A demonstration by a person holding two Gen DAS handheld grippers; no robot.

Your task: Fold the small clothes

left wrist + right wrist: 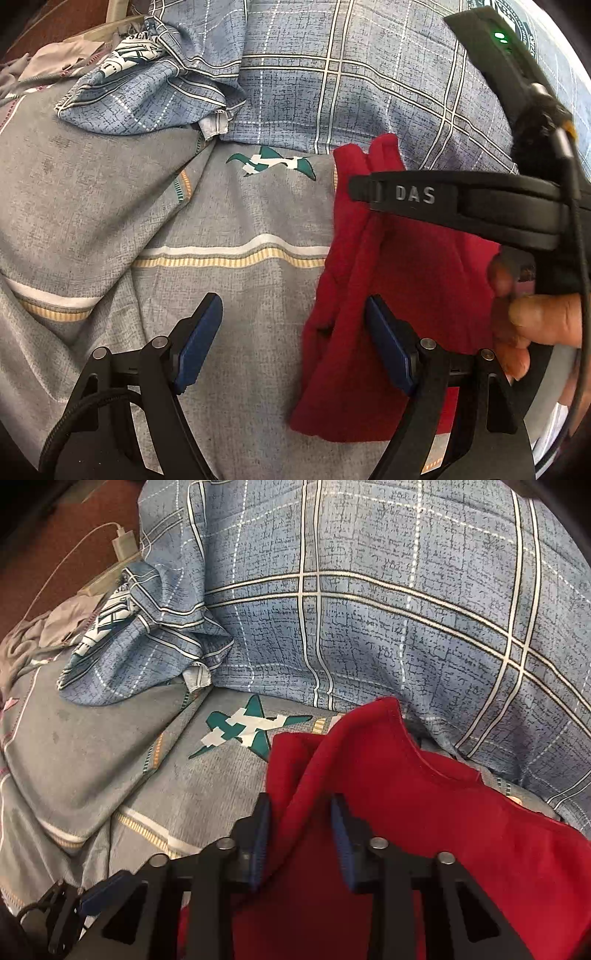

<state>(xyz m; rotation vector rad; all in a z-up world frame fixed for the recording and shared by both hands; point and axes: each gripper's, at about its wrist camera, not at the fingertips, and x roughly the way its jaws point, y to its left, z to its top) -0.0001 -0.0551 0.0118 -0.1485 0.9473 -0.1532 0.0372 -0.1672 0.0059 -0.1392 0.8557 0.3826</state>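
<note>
Garment point(424, 812) — red, small, lying on the bed point(92, 738) at the foot of the blue checked pillow point(369, 609). One edge of it is bunched and lifted into a ridge. My right gripper point(301, 834) has that ridge between its fingers point(260, 834); they stand narrow and the cloth fills the gap, so I take it as pinched. Seen from my left side, the same right gripper reaches across the garment's upper end, my right hand point(535, 325) wrapped on its handle.

Left gripper point(295, 343) — fingers wide apart, nothing between them but grey sheet; its right finger point(388, 343) stands over the garment's left edge; whether it touches I cannot tell.

Sheet: grey, with cream and yellow stripes and a green-and-white plane print point(251, 731) just left of the garment.

Far left: a crumpled blue checked cloth point(147, 642), a charger point(123, 544) with its cable on the brown floor.
</note>
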